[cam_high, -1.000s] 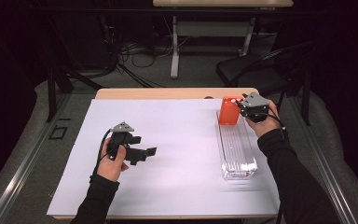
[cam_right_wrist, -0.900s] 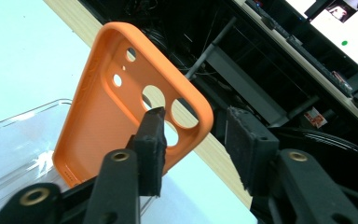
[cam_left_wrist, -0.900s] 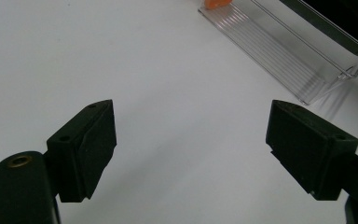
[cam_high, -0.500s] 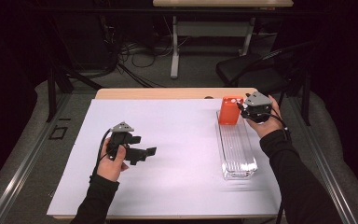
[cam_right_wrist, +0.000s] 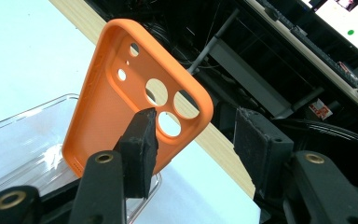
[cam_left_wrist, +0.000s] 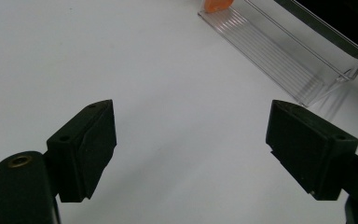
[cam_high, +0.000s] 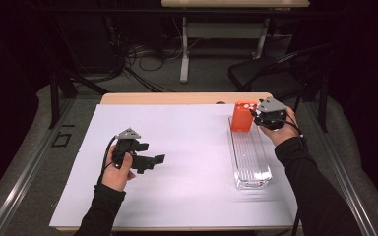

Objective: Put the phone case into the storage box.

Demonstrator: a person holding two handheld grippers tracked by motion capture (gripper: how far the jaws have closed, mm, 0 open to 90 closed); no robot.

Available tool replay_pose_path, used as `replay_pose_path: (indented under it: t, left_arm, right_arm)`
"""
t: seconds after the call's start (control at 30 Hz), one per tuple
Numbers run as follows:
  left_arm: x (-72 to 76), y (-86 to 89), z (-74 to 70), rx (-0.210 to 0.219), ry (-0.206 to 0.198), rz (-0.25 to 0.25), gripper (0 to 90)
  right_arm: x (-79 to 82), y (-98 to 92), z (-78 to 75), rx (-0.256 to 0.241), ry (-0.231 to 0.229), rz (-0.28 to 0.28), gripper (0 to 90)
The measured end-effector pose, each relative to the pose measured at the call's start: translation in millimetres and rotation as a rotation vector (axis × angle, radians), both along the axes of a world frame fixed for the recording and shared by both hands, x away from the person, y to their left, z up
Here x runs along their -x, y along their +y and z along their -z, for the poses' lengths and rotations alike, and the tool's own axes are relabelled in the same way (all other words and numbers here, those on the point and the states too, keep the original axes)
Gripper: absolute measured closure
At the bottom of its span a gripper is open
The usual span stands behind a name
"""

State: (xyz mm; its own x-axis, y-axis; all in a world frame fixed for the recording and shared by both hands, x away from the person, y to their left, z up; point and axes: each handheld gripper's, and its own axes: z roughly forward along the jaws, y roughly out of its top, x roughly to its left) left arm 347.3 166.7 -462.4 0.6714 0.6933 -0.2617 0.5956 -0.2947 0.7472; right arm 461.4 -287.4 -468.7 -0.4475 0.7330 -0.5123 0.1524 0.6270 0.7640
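An orange phone case (cam_high: 241, 116) stands upright at the far end of a long clear plastic tray (cam_high: 250, 157) on the right of the table. My right gripper (cam_high: 262, 117) hovers just right of the case, open. In the right gripper view the case (cam_right_wrist: 121, 93) shows its camera holes, leaning in the tray (cam_right_wrist: 18, 135). It lies just beyond the left jaw and not between the jaws of my right gripper (cam_right_wrist: 193, 126). My left gripper (cam_high: 150, 153) is held open over the white sheet at the left, with nothing between its jaws (cam_left_wrist: 191, 126). The tray (cam_left_wrist: 284, 42) and the case (cam_left_wrist: 216, 4) lie far ahead of it.
A white sheet (cam_high: 192, 147) covers most of the wooden table (cam_high: 177, 98). Beyond the far edge are a dark chair (cam_high: 275, 69), cables and another table's leg (cam_high: 184, 49) on the floor.
The right gripper has shifted very slightly beside the case. The case, tray and left gripper stay where they were.
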Motion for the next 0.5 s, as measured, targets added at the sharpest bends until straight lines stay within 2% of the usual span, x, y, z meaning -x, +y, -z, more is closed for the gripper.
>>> replay_pose_path:
  t: [0.5]
  left_arm:
    - [-0.5,-0.9,0.9,-0.005,0.003,0.003,16.6]
  right_arm:
    - [9.6,-2.0,-4.2,-0.028,0.033,0.031,44.1]
